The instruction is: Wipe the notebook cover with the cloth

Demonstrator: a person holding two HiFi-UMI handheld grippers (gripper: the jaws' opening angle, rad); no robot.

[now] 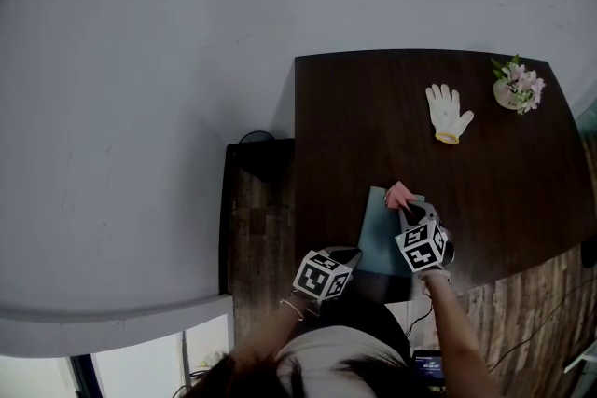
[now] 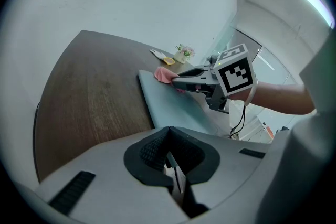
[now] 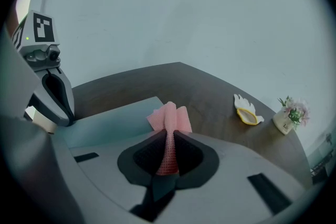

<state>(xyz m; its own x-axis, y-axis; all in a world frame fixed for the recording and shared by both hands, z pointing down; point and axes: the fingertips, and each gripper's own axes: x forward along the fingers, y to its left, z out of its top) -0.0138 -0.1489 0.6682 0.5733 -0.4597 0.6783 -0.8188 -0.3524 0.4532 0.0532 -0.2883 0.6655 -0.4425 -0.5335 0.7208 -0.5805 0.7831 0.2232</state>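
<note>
A teal notebook (image 1: 379, 236) lies flat near the front edge of the dark wooden table (image 1: 354, 116). My right gripper (image 1: 409, 212) is shut on a pink cloth (image 1: 399, 194), which fans out from the jaws (image 3: 169, 117) onto the far end of the cover (image 3: 110, 118). My left gripper (image 1: 353, 254) sits at the notebook's near left corner. Its jaws are closed, with a thin pale edge of the notebook pinched between the pads (image 2: 169, 136). In the left gripper view the cover (image 2: 168, 105) runs away toward the cloth (image 2: 163, 75) and the right gripper (image 2: 181, 80).
A white work glove (image 1: 449, 113) with a yellow cuff and a small pot of pink flowers (image 1: 518, 87) rest at the table's far right. A lower wooden stand (image 1: 256, 200) adjoins the table on the left. Cables trail past the front edge (image 1: 420, 322).
</note>
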